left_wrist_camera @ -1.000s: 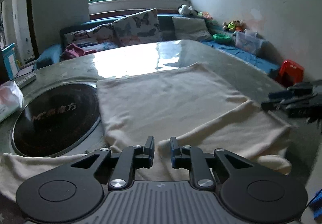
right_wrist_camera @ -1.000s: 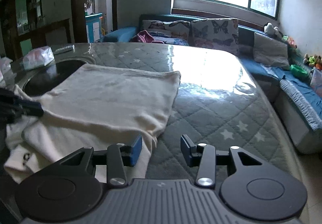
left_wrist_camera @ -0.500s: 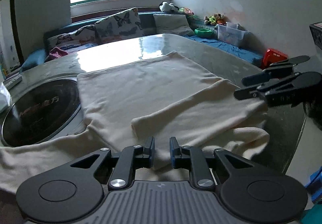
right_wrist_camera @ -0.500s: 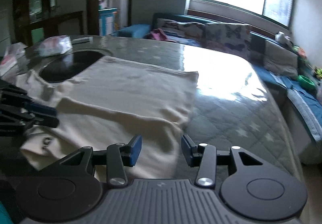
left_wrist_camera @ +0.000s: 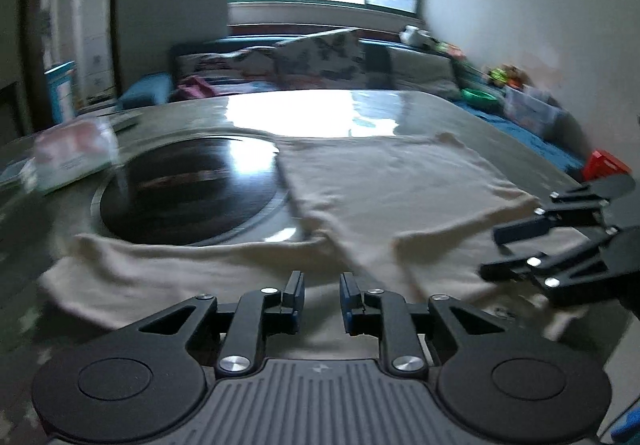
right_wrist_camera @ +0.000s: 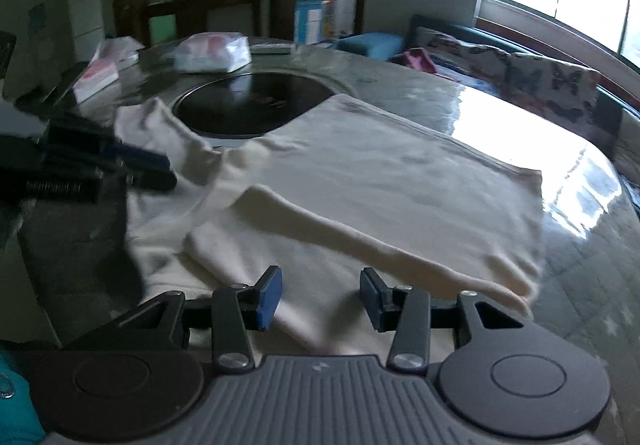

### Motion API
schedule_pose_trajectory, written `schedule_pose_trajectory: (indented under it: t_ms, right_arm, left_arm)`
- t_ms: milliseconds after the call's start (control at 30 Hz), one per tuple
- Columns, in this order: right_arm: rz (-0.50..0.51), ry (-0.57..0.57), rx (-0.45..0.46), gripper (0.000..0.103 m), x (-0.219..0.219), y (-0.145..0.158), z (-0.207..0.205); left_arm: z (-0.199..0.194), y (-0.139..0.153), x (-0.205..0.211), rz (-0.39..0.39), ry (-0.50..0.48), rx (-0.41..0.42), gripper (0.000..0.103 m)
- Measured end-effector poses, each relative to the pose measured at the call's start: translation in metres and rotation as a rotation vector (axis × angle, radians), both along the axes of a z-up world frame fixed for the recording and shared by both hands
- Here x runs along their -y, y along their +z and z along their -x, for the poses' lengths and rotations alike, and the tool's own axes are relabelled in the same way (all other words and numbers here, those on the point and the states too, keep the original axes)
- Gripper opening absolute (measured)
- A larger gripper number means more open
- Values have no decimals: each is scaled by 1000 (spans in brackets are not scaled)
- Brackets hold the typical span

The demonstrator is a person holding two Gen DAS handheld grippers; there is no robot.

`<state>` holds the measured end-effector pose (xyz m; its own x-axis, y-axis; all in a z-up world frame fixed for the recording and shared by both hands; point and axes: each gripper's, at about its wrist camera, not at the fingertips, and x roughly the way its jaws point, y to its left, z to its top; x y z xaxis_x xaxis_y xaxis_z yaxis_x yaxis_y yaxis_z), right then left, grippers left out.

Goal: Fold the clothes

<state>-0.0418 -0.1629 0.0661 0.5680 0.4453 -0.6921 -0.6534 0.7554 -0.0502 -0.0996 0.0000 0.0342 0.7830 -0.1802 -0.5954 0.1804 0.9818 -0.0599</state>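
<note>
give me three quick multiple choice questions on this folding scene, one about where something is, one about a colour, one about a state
1. Where does the round black glass plate sit relative to the garment?
A. on top of it
B. set in the table, beside the garment's far edge
C. on the sofa

2. What colour is the garment?
A. cream
B. red
C. navy

3. What state is the near sleeve in?
A. hanging off the table
B. rolled into a ball
C. folded in over the body

Answers:
1 B, the disc lies flush in the tabletop next to the cloth.
2 A, the cloth is pale cream in both views.
3 C, the sleeve lies as a band across the body, ahead of the right tongs.
</note>
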Motion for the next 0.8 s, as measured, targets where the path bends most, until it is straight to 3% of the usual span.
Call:
schedule_pose_trajectory:
  t_ms: [367,467,800]
  right_arm:
    - [-9,91,-29,44,-37,-2,-27]
    - [-10,108,-19,43,-42,0,-27]
    - [-21,114,23,44,-38,16,-19]
  left_arm:
    - [0,4,-81,14,318,16,34]
    - [-1,2,-99,12,408,11,44]
    - [-18,-8,-139,34,598,-40,42]
